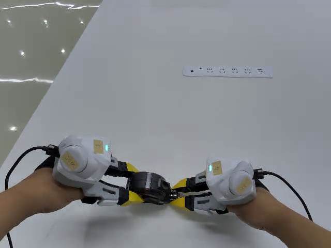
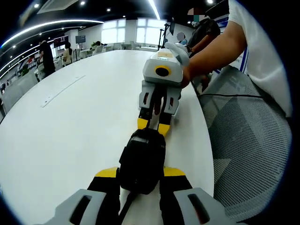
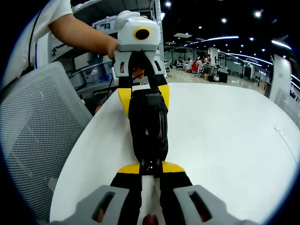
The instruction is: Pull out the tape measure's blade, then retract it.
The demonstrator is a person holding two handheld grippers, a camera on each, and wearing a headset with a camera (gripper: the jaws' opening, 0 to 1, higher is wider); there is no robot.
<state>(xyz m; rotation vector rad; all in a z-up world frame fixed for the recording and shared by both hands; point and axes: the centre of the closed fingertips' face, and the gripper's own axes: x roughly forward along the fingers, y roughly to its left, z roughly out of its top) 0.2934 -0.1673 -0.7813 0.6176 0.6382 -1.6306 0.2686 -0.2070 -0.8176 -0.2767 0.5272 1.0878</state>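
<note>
A black tape measure is just above the white table at the near edge. My left gripper is shut on its case, with the yellow-tipped jaws on either side of the tape measure. My right gripper meets it head-on from the right, its yellow tips closed on the blade's end tab at the case mouth. No length of blade shows between tab and case. In the left gripper view the right gripper touches the far end of the case. In the right gripper view the left gripper holds the tape measure.
A white power strip lies flat further back on the table. The table's left edge drops to a glossy floor. A grey mesh chair stands close behind the person.
</note>
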